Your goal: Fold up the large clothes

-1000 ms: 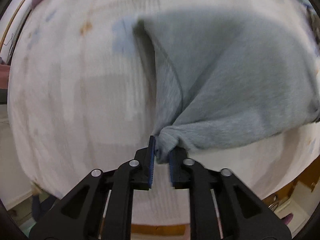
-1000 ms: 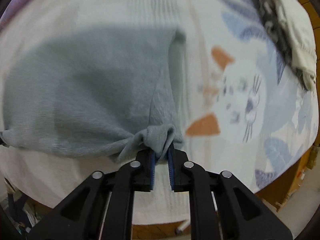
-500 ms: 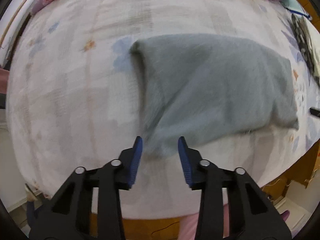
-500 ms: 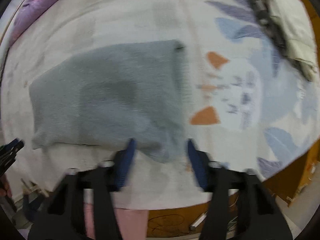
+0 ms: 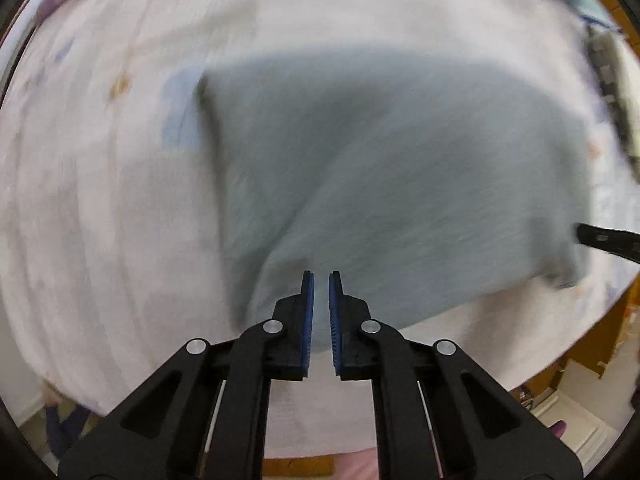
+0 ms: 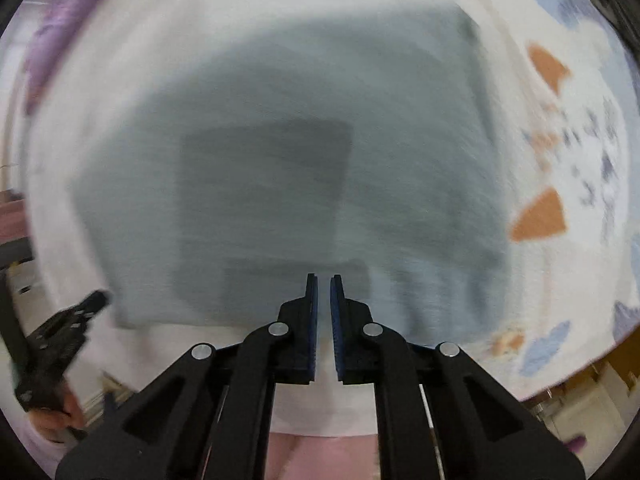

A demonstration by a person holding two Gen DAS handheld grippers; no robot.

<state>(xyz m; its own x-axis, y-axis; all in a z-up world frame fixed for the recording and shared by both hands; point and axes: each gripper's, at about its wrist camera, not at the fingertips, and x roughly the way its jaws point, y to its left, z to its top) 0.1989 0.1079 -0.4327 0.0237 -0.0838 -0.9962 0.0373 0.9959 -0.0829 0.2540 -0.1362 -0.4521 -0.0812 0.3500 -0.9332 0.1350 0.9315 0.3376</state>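
A grey garment (image 5: pixel 400 160) lies folded flat as a rectangle on the bed; the right wrist view shows it too (image 6: pixel 280 160). My left gripper (image 5: pixel 321 276) hovers over its near edge, pointing straight down. Its jaws are closing to a thin gap with nothing between them. My right gripper (image 6: pixel 324 278) hangs over the near edge as well, its jaws also closing on nothing. Each gripper shows in the other's view: the right gripper (image 5: pixel 608 238) at the garment's right corner, the left gripper (image 6: pixel 68 332) off its left corner. Both views are motion-blurred.
The white bedsheet (image 5: pixel 100 200) carries blue and orange animal prints (image 6: pixel 540 216) to the right of the garment. A pile of other clothes (image 5: pixel 612 92) lies at the far right. Purple bedding (image 6: pixel 60 20) lines the far edge. The wooden bed edge and floor lie below.
A second ago each gripper pinched a bunched corner of the garment. Both then opened and let it drop flat. Now both jaws have narrowed again and moved in over the cloth.
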